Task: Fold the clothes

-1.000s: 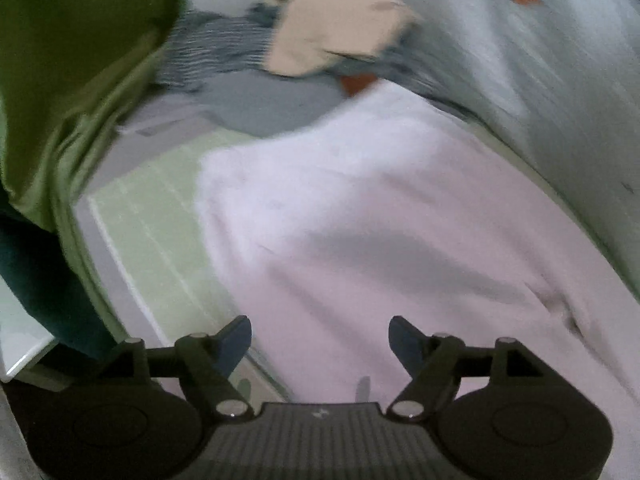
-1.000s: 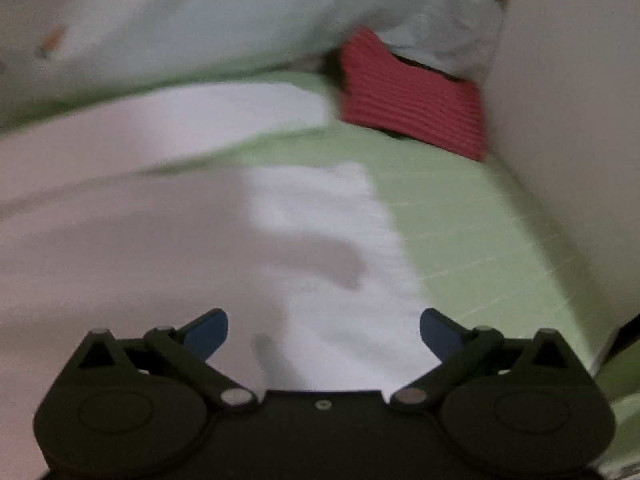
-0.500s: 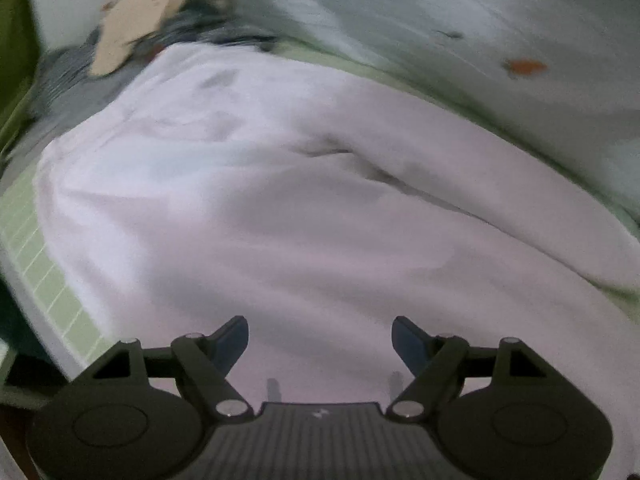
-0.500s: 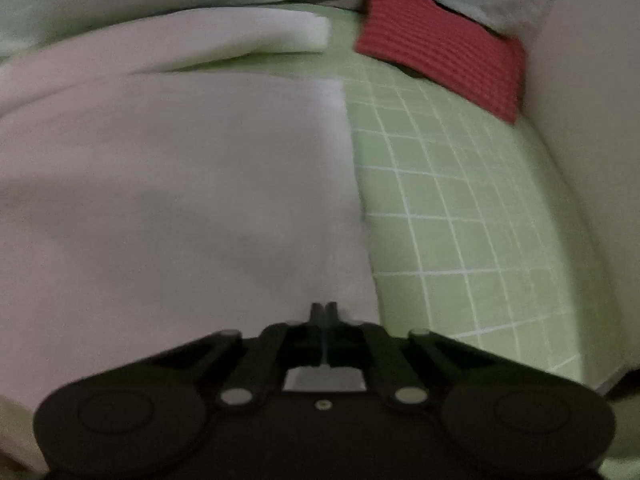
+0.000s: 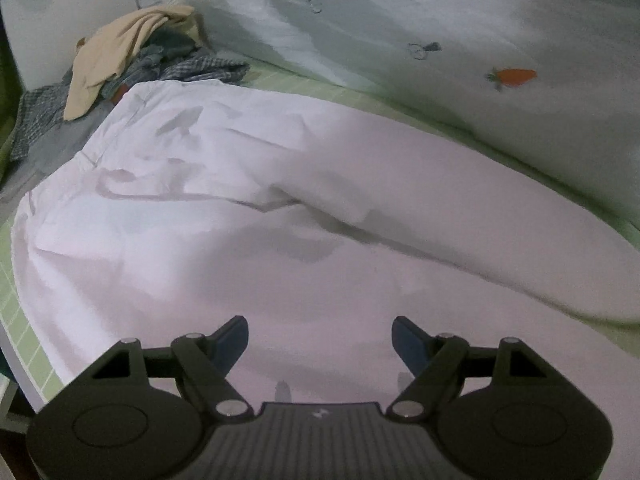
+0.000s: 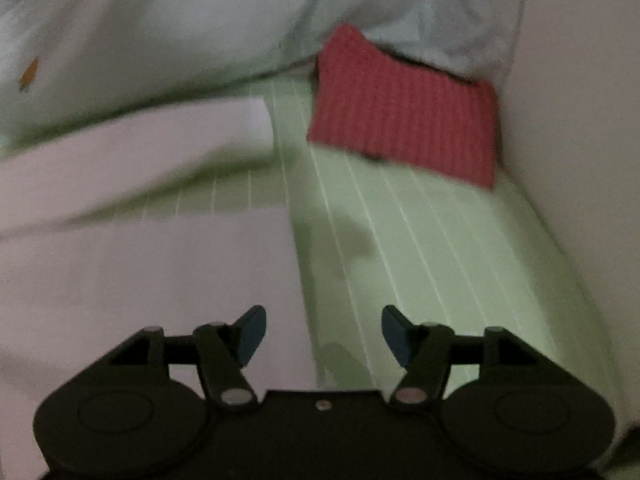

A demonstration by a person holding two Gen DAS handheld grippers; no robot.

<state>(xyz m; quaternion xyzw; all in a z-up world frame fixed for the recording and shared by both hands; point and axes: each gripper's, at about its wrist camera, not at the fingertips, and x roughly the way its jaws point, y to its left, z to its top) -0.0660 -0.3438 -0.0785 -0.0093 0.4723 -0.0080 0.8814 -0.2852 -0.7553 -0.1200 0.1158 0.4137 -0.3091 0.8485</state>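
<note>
2 fisheye views look down on a bed. Largest is the pale quilt (image 5: 460, 32), printed with a small orange carrot (image 5: 512, 77), bunched along the far side; the right wrist view shows it too, blurred, against the wall.

Next in size is the white garment (image 5: 248, 216), the piece being folded. It lies spread flat on the green grid-lined sheet (image 6: 420, 248) and fills most of the left wrist view, with creases and faint grey marks near its far-left end. From the right wrist view its straight hem runs up the middle of the picture, and a second white strip lies farther back, apart from the main panel with green sheet between them.

Beyond the garment's far-left end sits a heap of other clothes (image 5: 168, 60): a beige piece (image 5: 116, 52) on top of checked blue fabric. A folded red knit (image 6: 404, 120) rests on the sheet in the far-right corner, partly tucked under the quilt and just beside the wall.

Smallest are the tools. The left gripper (image 5: 320, 340) hangs over the white garment with its fingers spread wide and nothing between them. The right gripper (image 6: 323, 334) hangs over the garment's hem, its fingers opening, no cloth between them.
</note>
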